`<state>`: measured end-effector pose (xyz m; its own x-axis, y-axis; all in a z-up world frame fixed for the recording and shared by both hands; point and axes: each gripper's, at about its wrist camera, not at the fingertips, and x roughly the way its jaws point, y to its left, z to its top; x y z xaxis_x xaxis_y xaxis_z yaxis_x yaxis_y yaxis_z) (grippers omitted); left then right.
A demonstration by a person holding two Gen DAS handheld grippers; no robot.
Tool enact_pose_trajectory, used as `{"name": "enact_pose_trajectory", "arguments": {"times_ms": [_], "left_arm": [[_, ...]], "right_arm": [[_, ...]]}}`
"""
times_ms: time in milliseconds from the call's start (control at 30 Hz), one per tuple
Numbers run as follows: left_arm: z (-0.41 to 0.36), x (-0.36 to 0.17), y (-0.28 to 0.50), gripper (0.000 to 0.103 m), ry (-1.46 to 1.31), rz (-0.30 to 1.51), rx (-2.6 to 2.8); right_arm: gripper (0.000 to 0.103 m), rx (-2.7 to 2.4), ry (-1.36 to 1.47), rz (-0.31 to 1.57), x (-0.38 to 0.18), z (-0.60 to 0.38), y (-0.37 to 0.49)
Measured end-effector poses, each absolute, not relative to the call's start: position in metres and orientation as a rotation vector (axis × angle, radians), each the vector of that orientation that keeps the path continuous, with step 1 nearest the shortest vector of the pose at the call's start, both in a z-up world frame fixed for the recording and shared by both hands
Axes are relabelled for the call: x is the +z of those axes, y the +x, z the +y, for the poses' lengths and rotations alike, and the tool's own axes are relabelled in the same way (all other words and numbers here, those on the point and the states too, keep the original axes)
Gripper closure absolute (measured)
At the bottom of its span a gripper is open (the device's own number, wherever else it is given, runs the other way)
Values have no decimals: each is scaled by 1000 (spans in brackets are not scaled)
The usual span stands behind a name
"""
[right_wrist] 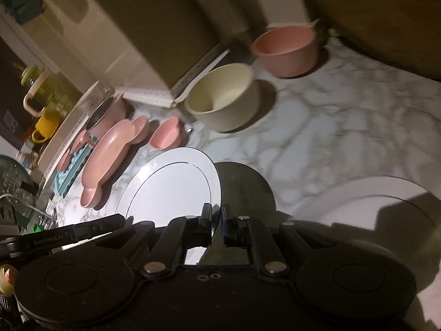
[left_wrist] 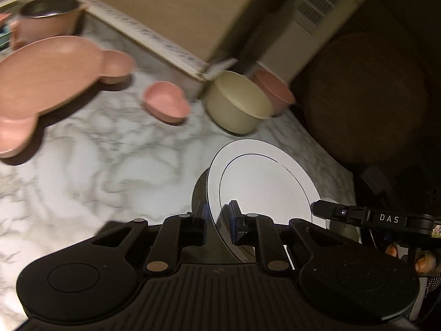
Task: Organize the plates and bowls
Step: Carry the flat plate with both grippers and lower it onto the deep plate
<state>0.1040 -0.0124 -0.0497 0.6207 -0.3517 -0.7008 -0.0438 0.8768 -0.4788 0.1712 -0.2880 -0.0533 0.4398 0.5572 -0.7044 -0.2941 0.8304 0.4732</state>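
Left gripper (left_wrist: 219, 213): fingers clamped on the rim of the white plate (left_wrist: 264, 182), 1 pad each side, plate tilted nearly on edge and off the counter (left_wrist: 110, 165). Right gripper (right_wrist: 217, 218): fingers likewise closed on the opposite rim of what looks like the same plate (right_wrist: 171, 187). So 2 grips, 1 plate, both thin edge pinches.

Risks, as I read them:
- Glossy rim, small pad contact. Any twist between the 2 hands could lever the plate out of 1 pinch; then it swings on the other and likely drops.
- Hands pulling apart or pushing together would load the rim; slip or chip.
- Both views are motion-blurred, so things are moving fast for a grip this shallow.

Just beyond and right of the right fingers: a 2nd white plate (right_wrist: 366, 201) flat on the counter, likely the stacking target. Coming down tilted would land edge-first on it; needs levelling first.

Farther ahead of the fingers: cream bowl (left_wrist: 237, 102) with a pink bowl (left_wrist: 275, 91) just behind it, both near the counter's edge by a cardboard box (left_wrist: 165, 8). Ahead-left: small pink heart dish (left_wrist: 165, 102), bear-shaped pink plate (left_wrist: 52, 77), steel-lined pink cup (left_wrist: 46, 16). A wide swing of the plate could clip the cream bowl, the nearest.
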Motion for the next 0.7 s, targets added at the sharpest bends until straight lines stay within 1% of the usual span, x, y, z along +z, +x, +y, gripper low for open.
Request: {"name": "enact_pose_trajectory", "arguments": {"times_ms": [367, 700], "left_arm": [[-83, -45, 116, 88, -394, 927, -351], [-141, -52, 120, 88, -299, 980, -469]], "right_arm": [[98, 392, 397, 912, -47, -367, 137], [98, 268, 478, 889, -61, -425, 103]]}}
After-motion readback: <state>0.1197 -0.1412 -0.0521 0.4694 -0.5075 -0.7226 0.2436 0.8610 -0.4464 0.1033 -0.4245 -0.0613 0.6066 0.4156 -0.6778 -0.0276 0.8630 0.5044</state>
